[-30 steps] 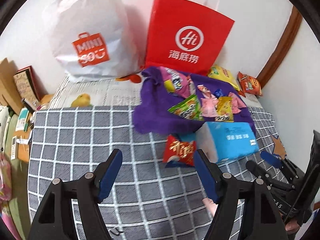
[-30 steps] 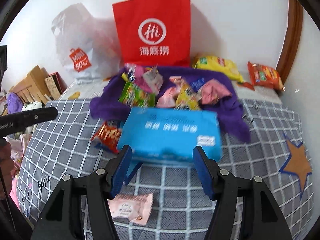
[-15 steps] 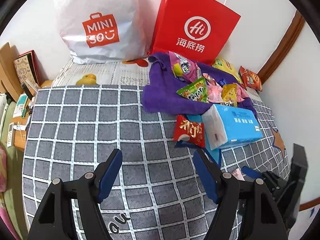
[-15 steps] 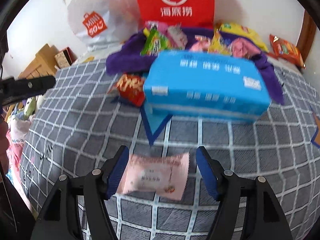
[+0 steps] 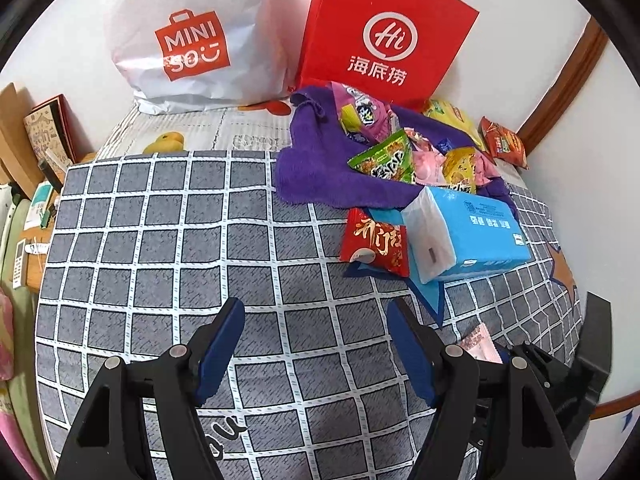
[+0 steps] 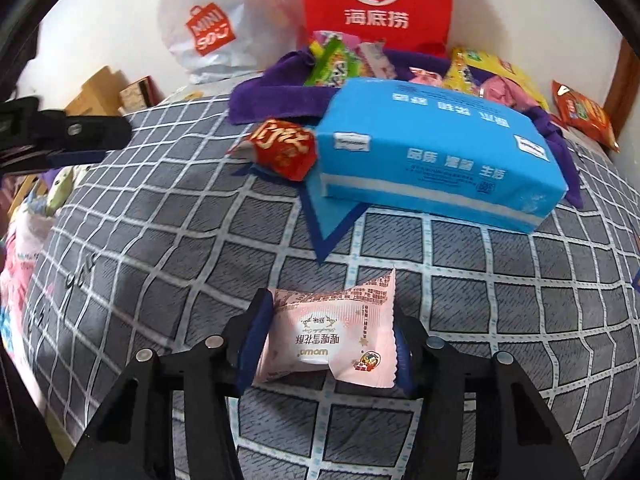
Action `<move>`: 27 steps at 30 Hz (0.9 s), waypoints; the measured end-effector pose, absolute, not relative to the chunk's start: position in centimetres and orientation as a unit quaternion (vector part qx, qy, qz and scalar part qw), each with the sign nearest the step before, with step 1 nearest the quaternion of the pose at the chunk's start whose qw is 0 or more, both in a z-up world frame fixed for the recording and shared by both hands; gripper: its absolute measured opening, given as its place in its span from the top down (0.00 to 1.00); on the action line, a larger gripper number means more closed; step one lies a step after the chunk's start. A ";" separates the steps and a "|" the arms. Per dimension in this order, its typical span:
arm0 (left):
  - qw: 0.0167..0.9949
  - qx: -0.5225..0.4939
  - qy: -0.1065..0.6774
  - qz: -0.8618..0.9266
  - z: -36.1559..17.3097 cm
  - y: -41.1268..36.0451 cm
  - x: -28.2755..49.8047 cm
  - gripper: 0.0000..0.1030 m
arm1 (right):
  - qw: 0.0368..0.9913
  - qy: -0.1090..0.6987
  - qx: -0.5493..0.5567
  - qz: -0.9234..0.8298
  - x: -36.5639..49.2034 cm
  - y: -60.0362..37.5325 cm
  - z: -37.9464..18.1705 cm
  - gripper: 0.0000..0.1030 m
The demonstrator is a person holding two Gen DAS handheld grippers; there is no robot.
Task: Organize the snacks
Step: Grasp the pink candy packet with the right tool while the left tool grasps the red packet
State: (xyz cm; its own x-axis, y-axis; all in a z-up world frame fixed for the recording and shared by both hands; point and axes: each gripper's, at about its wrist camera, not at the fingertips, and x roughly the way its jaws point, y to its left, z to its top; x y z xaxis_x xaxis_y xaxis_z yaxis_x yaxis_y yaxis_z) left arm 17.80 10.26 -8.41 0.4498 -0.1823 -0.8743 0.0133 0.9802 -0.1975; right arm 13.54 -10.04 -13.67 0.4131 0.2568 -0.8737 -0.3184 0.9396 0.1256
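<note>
now i clamp the right gripper (image 6: pixel 326 338) on the pink snack packet (image 6: pixel 332 336).
next i lift it toward the snack pile (image 6: pixel 400 64); left gripper (image 5: pixel 316 346) spread wide, holding nothing.

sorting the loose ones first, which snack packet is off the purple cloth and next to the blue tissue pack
The red packet with gold lettering: it lies on the checked cover against the blue tissue pack, while the others sit piled on the purple cloth.

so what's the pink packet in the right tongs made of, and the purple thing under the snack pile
Pink packet: likely thin plastic film with a soft sheen, given its crimped serrated ends and printing. Purple thing: looks like a matte terry or microfibre cloth, with a fuzzy nap, soft folds and a stitched edge.
</note>
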 end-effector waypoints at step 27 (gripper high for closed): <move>0.839 -0.010 0.541 -0.062 -14.9 1.7 26.2 0.32 | 0.855 0.499 0.069 0.127 18.0 -21.7 -13.4 0.59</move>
State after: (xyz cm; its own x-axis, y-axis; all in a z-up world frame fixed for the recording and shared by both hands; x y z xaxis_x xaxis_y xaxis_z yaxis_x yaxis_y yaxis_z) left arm 26.20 1.69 -14.94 0.4069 -0.1154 -0.9061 0.0934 0.9920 -0.0844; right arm 18.04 -21.74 -13.40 0.4703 0.2856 -0.8350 -0.1472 0.9583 0.2449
